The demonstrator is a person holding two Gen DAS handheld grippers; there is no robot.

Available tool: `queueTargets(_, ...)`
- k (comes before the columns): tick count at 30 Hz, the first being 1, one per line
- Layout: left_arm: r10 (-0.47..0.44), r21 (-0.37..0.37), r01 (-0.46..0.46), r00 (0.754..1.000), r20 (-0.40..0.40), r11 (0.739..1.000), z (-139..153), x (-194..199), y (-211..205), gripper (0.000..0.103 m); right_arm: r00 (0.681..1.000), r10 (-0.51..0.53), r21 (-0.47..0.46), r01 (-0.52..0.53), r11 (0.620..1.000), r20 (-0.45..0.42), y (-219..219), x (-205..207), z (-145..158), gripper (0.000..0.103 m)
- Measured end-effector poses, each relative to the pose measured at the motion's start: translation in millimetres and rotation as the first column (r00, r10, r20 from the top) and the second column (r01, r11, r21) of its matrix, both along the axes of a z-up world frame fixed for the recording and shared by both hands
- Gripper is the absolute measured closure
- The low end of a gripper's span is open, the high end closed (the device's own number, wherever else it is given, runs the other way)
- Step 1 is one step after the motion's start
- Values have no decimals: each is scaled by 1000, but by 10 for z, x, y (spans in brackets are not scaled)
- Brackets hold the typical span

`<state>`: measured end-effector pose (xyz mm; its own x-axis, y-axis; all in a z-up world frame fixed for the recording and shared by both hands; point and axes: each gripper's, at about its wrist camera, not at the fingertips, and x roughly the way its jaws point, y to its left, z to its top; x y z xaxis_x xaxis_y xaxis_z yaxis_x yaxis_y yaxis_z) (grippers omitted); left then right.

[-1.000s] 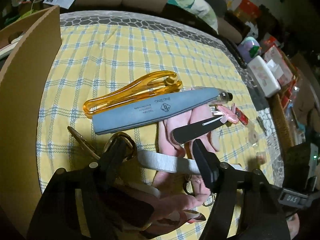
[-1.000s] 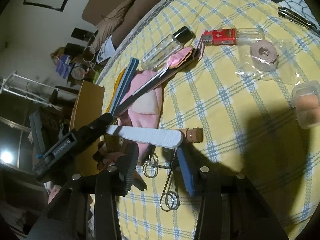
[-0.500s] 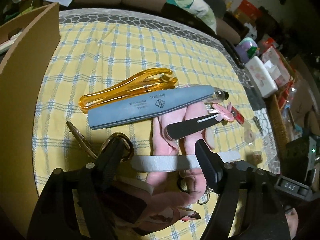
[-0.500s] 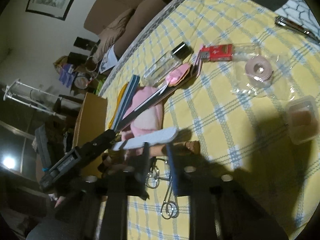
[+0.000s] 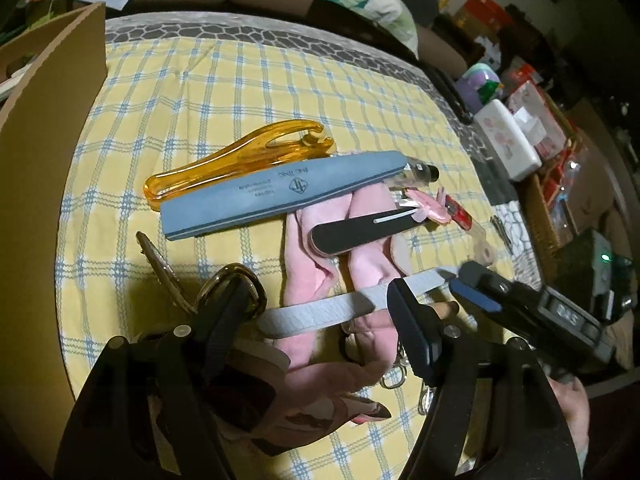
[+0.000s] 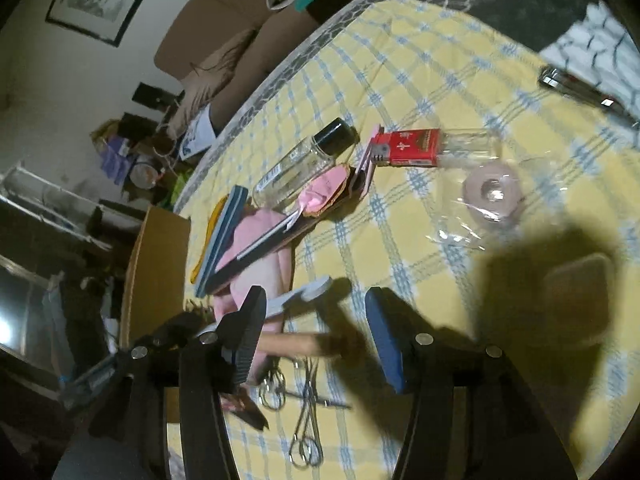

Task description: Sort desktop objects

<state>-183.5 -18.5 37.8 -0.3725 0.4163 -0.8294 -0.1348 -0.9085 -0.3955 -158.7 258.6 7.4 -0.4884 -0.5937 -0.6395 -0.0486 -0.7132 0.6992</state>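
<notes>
A pale grey nail file (image 5: 320, 308) lies slanted across the pile between the fingers of my left gripper (image 5: 316, 286). It runs behind the right finger, and neither pad visibly presses it, so those jaws stand open. The right gripper's blue pad (image 5: 476, 300) sits just past the file's far end. In the right wrist view my right gripper (image 6: 316, 294) has its jaws opening wide. The nail file (image 6: 308, 292) pokes out beside its left finger, and a wooden stick (image 6: 300, 344) lies between the fingers, untouched.
On the checked cloth lie a blue buffer block (image 5: 280, 196), an orange plastic tool (image 5: 240, 160), a black file (image 5: 360, 228) and pink fabric (image 5: 312, 272). A glass bottle (image 6: 300, 164), red lighter (image 6: 408, 148), tape roll (image 6: 492, 192) and small scissors (image 6: 308, 412) lie around. A cardboard box (image 5: 48, 160) stands left.
The right gripper was shut at the file half a second ago and its jaws now stand wide. The file's far end has swung upward in the left wrist view. The left gripper stayed put.
</notes>
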Motion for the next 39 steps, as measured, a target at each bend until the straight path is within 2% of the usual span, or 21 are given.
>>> queueTargets(3, 17, 13, -17, 1000, 2, 1000, -18, -14, -40, 35, 1000, -24, -49, 23, 999, -14, 39, -100, -61, 49)
queueTargets(5, 17, 12, -17, 1000, -2, 1000, -34, -25, -52, 36, 1000, -21, -52, 21, 998, -15, 32, -171, -84, 56)
queueTargets(7, 10, -8, -10, 1000, -9, 1000, -39, -25, -34, 41, 1000, 4, -53, -4, 999, 8, -11, -197, -131, 81)
queueTargets(8, 8, -22, -8, 1000, -13, 1000, -38, -17, -20, 47, 1000, 15, -69, -13, 998, 20, -28, -179, -158, 81)
queueTargets(11, 5, -63, -7, 1000, -28, 998, -39, -1, 4, 55, 999, 22, -129, -16, 991, 48, -42, -145, -196, 81)
queueTargets(15, 21, -62, -22, 999, -25, 998, -45, 3, -24, 59, 998, 34, -105, -28, 994, 54, -78, -125, -153, 80)
queueTargets(17, 20, -65, -21, 1000, -24, 998, -45, 6, -34, 61, 998, 31, -102, -24, 994, 60, -75, -116, -131, 74)
queueTargets(19, 18, -61, -20, 1000, -22, 998, -49, 7, -36, 61, 998, 32, -101, -26, 995, 61, -74, -87, -92, 62)
queueTargets(21, 17, -57, -18, 1000, -22, 998, -50, 7, -49, 62, 998, 28, -85, -23, 996, 58, -60, -57, -24, 57)
queueTargets(25, 15, -49, -16, 1000, -19, 999, -50, 2, -54, 62, 997, 47, -71, -43, 997, 63, -133, -62, 24, 55)
queueTargets(26, 14, -49, -15, 1000, -19, 999, -49, 4, -57, 64, 997, 52, -76, -47, 996, 65, -170, -69, 7, 56)
queueTargets(27, 13, -47, -14, 1000, -19, 999, -46, 7, -61, 66, 996, 58, -85, -52, 995, 65, -200, -80, -16, 63)
queueTargets(28, 15, -45, -15, 1000, -17, 999, -45, 10, -70, 72, 996, 64, -95, -58, 994, 66, -222, -87, -33, 77)
queueTargets(30, 16, -34, -16, 1000, -15, 999, -46, 22, -85, 81, 996, 75, -99, -69, 993, 55, -278, -103, -34, 85)
queueTargets(34, 19, -27, -19, 1000, -13, 999, -52, 27, -92, 85, 995, 92, -72, -90, 993, 26, -347, -111, 28, 87)
queueTargets(37, 27, -19, -28, 1000, -15, 999, -54, 25, -107, 92, 996, 88, -67, -87, 994, 13, -338, -106, 41, 88)
queueTargets(39, 35, -23, -36, 999, -11, 999, -48, 21, -108, 92, 996, 89, -71, -88, 994, 19, -336, -106, 40, 88)
